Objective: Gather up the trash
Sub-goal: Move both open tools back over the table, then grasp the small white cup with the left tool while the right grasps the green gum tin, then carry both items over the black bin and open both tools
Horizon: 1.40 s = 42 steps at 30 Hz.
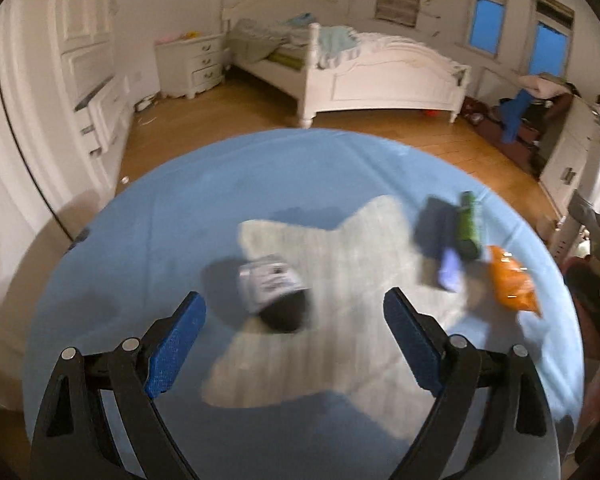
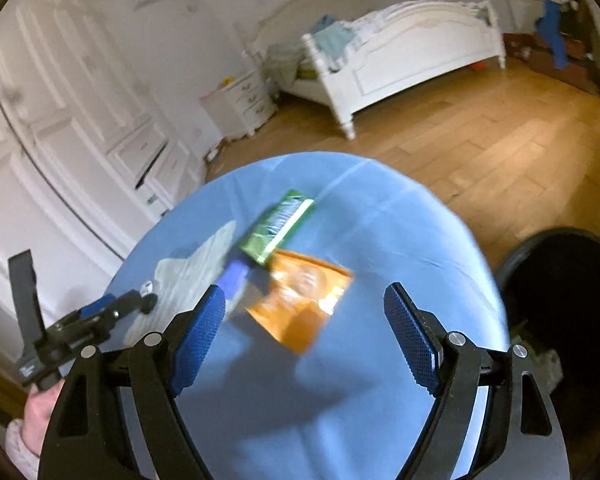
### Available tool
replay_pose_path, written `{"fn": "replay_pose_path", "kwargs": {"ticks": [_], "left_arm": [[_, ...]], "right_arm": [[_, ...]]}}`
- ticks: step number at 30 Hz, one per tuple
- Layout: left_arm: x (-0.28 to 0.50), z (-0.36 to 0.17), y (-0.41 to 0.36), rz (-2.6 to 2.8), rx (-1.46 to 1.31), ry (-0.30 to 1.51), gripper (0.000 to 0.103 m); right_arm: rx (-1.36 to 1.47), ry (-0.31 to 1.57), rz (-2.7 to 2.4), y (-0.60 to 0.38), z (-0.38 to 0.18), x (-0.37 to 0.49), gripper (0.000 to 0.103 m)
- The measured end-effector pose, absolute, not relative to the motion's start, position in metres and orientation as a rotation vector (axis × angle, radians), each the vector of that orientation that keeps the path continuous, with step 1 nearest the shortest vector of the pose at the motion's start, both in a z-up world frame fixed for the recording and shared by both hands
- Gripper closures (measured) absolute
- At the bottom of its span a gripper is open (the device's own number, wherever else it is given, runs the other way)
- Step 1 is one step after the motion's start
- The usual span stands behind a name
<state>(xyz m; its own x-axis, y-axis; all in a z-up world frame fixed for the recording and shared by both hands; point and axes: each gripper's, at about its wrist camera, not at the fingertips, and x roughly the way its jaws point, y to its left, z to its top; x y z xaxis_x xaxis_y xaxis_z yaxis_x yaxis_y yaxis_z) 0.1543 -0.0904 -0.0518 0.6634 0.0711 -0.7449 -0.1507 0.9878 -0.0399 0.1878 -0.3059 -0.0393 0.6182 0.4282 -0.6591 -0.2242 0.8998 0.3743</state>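
Note:
A round table with a blue cloth (image 1: 148, 240) (image 2: 400, 240) holds the trash. A white-labelled cup (image 1: 272, 288) lies on its side on a pale star-shaped mat (image 1: 352, 264), just ahead of my open, empty left gripper (image 1: 296, 312). A green packet (image 1: 468, 224) (image 2: 278, 224), a small purple wrapper (image 1: 450, 270) (image 2: 232, 278) and an orange snack bag (image 1: 512, 284) (image 2: 300, 300) lie at the right. My right gripper (image 2: 304, 312) is open and empty, hovering just above the orange bag. The left gripper also shows in the right wrist view (image 2: 100, 312).
A black bin (image 2: 568, 292) stands right of the table. White bed (image 1: 380, 76), nightstand (image 1: 192, 64) and wardrobe (image 1: 60, 80) stand beyond on a wooden floor (image 2: 480, 140).

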Motion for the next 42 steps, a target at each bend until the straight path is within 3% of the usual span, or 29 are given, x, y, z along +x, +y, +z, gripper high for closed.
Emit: {"fn": "replay_pose_path", "kwargs": {"ticks": [8,10,14,16,17,19,30,42], "left_arm": [[0.169,-0.070,-0.065,0.134,-0.093,0.878,0.015],[0.174,-0.075,-0.062,0.126,-0.089,0.893,0.025],[0.177,-0.073,-0.062,0.113,-0.058,0.891,0.036],[0.177,-0.072,-0.059,0.112,-0.053,0.888,0.045],[0.177,-0.072,-0.056,0.114,-0.059,0.883,0.054],[0.176,-0.071,-0.049,0.108,-0.081,0.876,0.061],[0.153,-0.059,-0.045,0.017,-0.149,0.793,0.061],[0.147,-0.011,-0.112,-0.161,-0.136,0.685,0.061]], "right_arm": [[0.219,0.924,0.360,-0.255,-0.045,0.260,0.023],[0.176,0.958,0.341,-0.241,-0.051,0.274,0.032],[0.079,0.994,0.295,-0.220,-0.064,0.292,0.038],[0.044,0.989,0.283,-0.216,-0.066,0.291,0.052],[0.055,0.989,0.296,-0.217,-0.066,0.290,0.054],[0.053,0.981,0.313,-0.219,-0.067,0.287,0.062],[0.267,0.785,0.440,-0.262,-0.025,0.224,0.070],[0.365,0.630,0.413,-0.338,0.010,0.151,0.072]]}}
